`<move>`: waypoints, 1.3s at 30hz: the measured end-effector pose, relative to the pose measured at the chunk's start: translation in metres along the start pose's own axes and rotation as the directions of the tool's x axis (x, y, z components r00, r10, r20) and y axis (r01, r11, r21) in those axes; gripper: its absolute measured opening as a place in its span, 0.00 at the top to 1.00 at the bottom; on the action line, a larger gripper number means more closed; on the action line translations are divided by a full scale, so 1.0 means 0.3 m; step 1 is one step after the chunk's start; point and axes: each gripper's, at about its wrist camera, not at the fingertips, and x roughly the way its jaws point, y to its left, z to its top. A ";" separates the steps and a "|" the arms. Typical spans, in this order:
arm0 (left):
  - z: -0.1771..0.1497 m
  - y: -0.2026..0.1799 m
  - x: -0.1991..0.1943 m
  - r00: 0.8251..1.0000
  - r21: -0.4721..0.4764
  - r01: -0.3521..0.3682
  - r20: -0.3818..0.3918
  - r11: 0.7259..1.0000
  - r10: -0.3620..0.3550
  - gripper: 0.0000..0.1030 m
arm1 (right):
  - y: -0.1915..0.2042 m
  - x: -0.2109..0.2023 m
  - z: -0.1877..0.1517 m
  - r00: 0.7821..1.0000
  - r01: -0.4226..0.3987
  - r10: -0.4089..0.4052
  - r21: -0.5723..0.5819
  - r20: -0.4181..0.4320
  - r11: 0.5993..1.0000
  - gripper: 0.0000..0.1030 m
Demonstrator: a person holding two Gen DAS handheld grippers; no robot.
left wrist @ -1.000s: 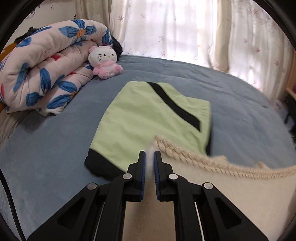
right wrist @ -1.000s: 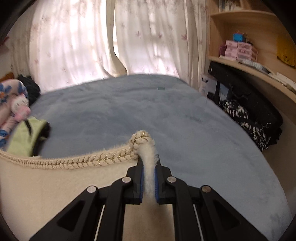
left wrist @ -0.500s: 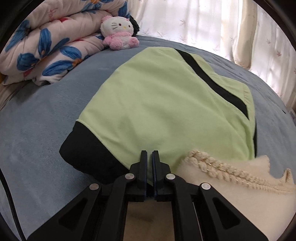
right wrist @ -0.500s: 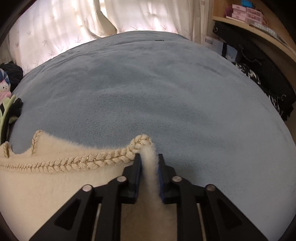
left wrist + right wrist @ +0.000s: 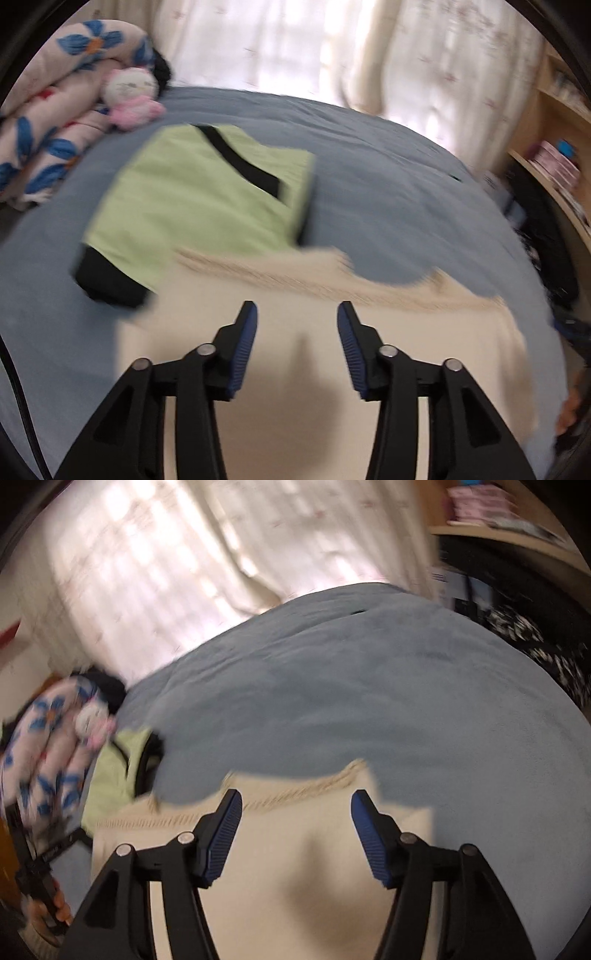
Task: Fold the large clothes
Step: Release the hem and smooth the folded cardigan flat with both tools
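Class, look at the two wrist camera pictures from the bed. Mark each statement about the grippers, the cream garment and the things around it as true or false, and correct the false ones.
1. The left gripper is clamped on the cream garment. False: its jaws have just been opening and stand apart, with nothing pinched between them.
2. The right gripper is open above the cream garment. True.
3. The green garment hangs from a gripper. False: it lies flat on the blue bed cover.
4. The cream garment's braided edge overlaps the near end of the green garment. True.
5. The plush toy sits on the cream garment. False: it rests against the floral quilt, beyond the green garment.
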 end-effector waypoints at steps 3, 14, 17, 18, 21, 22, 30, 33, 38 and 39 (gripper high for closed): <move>-0.101 -0.114 0.058 0.995 0.009 0.061 -0.073 0.998 -0.060 0.55 | 0.163 0.071 -0.109 0.999 -0.032 0.028 -0.129 -0.036 0.991 0.40; -0.261 -0.094 0.110 0.993 0.201 -0.117 0.021 0.973 0.115 0.31 | 0.089 0.214 -0.237 0.980 0.178 -0.193 -0.229 -0.045 0.957 0.40; -0.235 0.055 0.117 0.988 0.097 -0.154 -0.002 0.983 0.155 0.31 | -0.105 0.191 -0.226 0.924 0.370 -0.381 -0.181 -0.025 0.911 0.40; -0.230 0.103 0.118 0.990 0.054 -0.137 -0.011 0.989 0.138 0.31 | -0.163 0.179 -0.225 0.914 0.394 -0.404 -0.150 -0.038 0.907 0.40; -0.227 0.186 0.110 0.991 0.002 -0.135 -0.015 0.991 0.135 0.31 | -0.313 0.122 -0.232 0.941 0.326 -0.326 -0.012 -0.085 0.945 0.38; -0.232 0.191 0.104 0.990 0.009 -0.138 -0.011 0.990 0.139 0.31 | -0.329 0.111 -0.236 0.946 0.312 -0.309 0.013 -0.094 0.950 0.38; -0.244 0.174 0.069 0.980 0.020 -0.194 -0.050 0.981 0.195 0.31 | -0.213 0.064 -0.241 0.927 0.363 -0.365 -0.041 -0.084 0.931 0.38; -0.242 0.165 0.039 0.975 0.014 -0.206 -0.084 0.978 0.206 0.31 | -0.164 0.008 -0.261 0.948 0.306 -0.306 -0.014 -0.082 0.952 0.38; -0.289 0.126 -0.087 0.972 0.008 -0.202 -0.124 0.979 0.201 0.31 | -0.025 -0.104 -0.302 0.976 0.206 -0.207 -0.021 -0.065 0.978 0.36; -0.300 0.112 -0.111 0.974 0.008 -0.191 -0.126 0.981 0.191 0.31 | 0.006 -0.120 -0.315 0.981 0.179 -0.180 -0.023 -0.070 0.984 0.36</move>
